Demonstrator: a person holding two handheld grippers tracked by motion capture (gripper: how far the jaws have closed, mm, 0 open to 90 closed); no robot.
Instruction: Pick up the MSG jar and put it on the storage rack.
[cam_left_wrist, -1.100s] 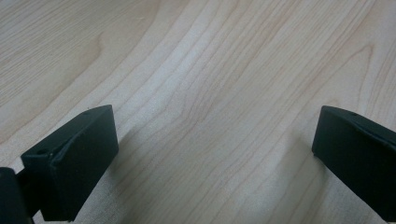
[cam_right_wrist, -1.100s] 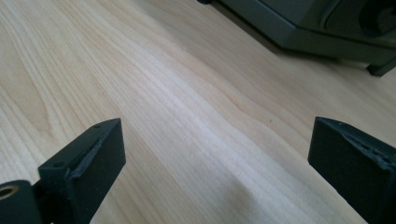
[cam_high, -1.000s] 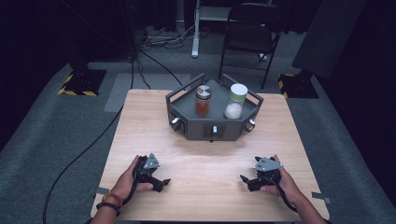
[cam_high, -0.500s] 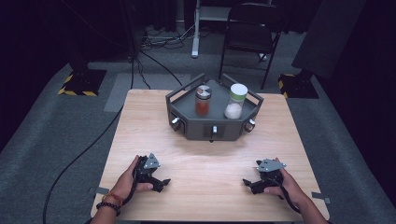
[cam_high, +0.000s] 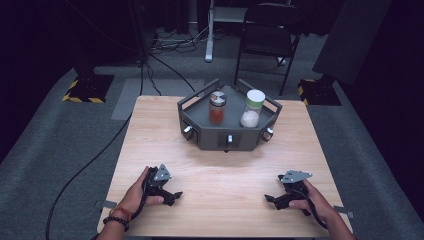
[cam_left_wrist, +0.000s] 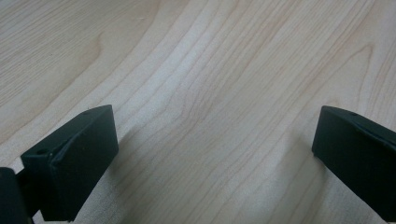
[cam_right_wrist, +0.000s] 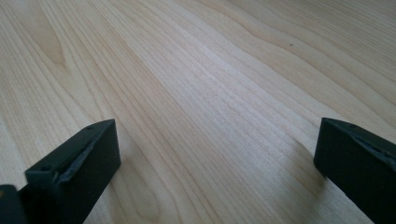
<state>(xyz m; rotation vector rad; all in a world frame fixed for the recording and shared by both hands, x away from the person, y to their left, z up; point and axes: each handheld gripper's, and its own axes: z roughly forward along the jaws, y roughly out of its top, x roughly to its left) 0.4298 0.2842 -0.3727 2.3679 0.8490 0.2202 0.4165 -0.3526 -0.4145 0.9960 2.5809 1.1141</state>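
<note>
Tongs blocky, black; table pale woodgrain.

Light wood worktop stands on grey carpet. Dark chair behind it, beside a metal stand leg. Black cables trail across the floor. Yellow-black striped feet at both sides. Surroundings dim; worktop lit.
</note>
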